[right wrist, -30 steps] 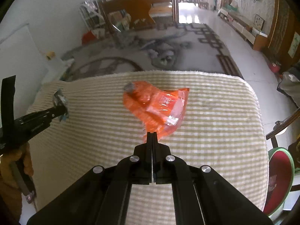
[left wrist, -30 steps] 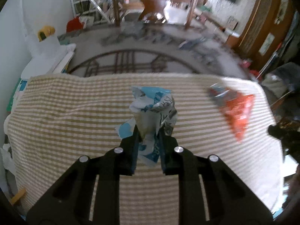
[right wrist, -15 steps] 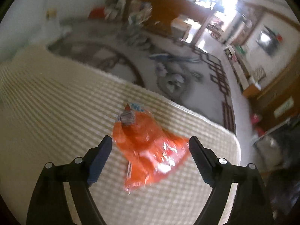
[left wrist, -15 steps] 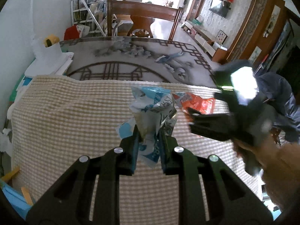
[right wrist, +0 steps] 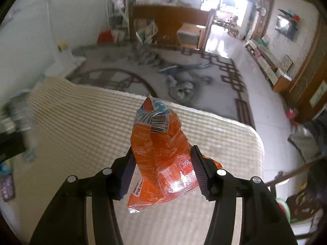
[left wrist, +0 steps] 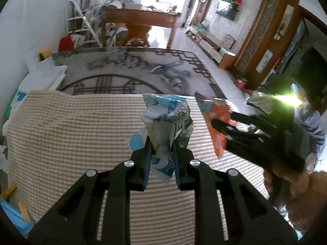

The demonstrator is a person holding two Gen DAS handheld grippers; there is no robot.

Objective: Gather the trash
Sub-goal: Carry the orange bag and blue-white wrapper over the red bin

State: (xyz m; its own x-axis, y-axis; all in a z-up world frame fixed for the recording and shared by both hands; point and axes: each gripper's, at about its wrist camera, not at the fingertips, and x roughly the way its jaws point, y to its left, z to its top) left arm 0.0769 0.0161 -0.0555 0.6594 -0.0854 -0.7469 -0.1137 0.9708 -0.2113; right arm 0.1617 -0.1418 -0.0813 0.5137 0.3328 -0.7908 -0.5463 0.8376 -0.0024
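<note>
A beige-and-white striped cloth covers the surface (left wrist: 71, 134), whose far edge runs straight across the left wrist view and whose far right corner is rounded in the right wrist view; beyond that edge lies a grey patterned rug (left wrist: 126, 69) and then pale open floor leading to a bright doorway. The cloth itself is bare to the left of both claws, leaving wide room there, while cluttered shelves and a wooden bench stand well back against the far wall. The left claw (left wrist: 161, 153) is clamped tight on a crumpled blue, white and silver wrapper (left wrist: 167, 118), which sticks up between its pads and is lifted off the cloth. The right claw (right wrist: 162, 161) stands about half apart, its jaws having just been closing, with an orange snack bag (right wrist: 159, 153) between them; the bag's sides meet both pads. The bag is glossy and creased, with a barcode label near its top and a blue-and-white printed tip. In the left wrist view the right claw and the bag appear just right of the blue wrapper, held by a hand in a fuzzy tan sleeve (left wrist: 302, 200).
</note>
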